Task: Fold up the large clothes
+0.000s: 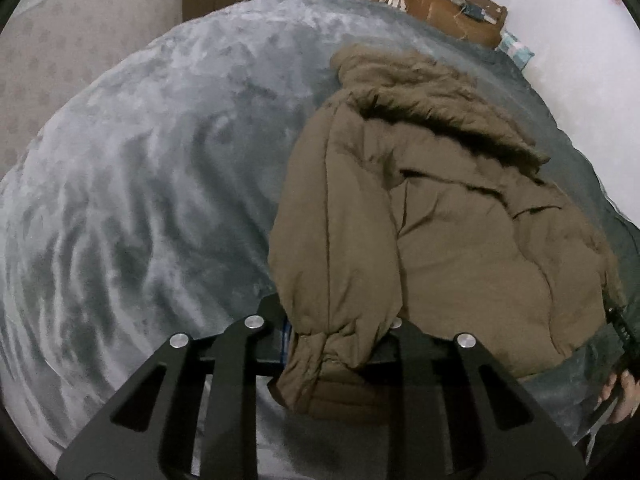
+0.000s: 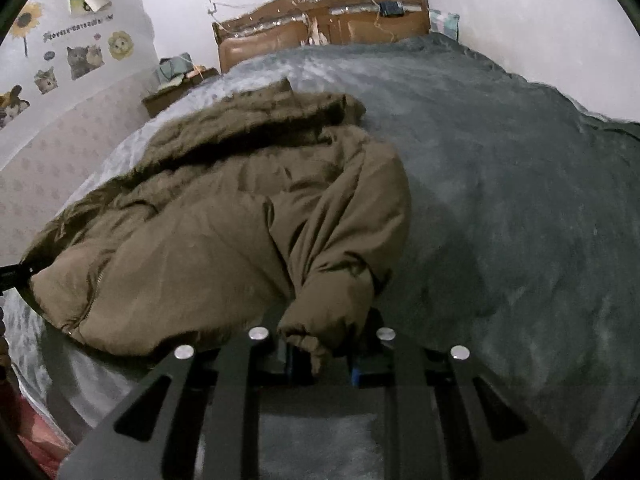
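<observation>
Coat: olive, hooded, lying on the grey blanket, hem toward the bed's foot edge.
Left gripper: fingers pinch the left cuff; cloth hides their tips.
Right gripper: fingers clamp the right cuff; tips mostly buried.
Headboard: wooden, partly cut off.

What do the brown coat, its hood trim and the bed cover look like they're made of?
The coat looks like matte woven fabric with padding: it puffs in soft bulges. Its hood trim looks like shaggy fake fur, though blurred. The bed cover looks like plush fleece, with brushed streaks catching light.
</observation>
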{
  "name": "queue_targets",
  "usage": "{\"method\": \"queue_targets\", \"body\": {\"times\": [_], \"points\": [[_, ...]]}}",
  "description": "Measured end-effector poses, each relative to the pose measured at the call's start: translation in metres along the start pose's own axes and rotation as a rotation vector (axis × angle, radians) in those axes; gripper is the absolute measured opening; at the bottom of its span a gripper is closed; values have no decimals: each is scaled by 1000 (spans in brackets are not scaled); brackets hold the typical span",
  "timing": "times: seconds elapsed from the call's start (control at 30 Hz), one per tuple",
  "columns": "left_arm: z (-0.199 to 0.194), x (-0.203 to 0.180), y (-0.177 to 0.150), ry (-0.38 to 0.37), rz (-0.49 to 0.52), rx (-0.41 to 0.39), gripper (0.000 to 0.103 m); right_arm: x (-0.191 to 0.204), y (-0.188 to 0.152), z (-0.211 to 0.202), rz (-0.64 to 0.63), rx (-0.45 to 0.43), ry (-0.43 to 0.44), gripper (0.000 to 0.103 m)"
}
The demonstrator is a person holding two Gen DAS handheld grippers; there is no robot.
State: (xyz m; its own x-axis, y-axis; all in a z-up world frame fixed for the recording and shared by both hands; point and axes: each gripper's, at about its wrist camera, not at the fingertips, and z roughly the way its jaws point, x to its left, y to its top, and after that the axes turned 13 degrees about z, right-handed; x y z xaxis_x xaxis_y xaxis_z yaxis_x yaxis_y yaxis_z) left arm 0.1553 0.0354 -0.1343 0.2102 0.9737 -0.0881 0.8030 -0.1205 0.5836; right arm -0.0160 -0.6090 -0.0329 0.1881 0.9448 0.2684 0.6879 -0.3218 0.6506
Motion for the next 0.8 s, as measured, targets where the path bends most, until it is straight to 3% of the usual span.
{"method": "queue_targets", "body": {"times": [0.13, 0.27, 0.57, 0.8], "points": [[7, -1, 25, -10, 16, -6, 23, -1, 19, 10, -9, -2, 12, 19], [-5, -13, 60, -27, 48, -66, 24, 4, 47, 10, 5, -49, 38, 19], [-9, -35, 171, -48, 114, -195, 28, 16, 163, 34, 89, -134, 85, 18], [9, -53, 262, -33, 108, -215, 29, 53, 252, 81, 153, -118, 114, 18]]}}
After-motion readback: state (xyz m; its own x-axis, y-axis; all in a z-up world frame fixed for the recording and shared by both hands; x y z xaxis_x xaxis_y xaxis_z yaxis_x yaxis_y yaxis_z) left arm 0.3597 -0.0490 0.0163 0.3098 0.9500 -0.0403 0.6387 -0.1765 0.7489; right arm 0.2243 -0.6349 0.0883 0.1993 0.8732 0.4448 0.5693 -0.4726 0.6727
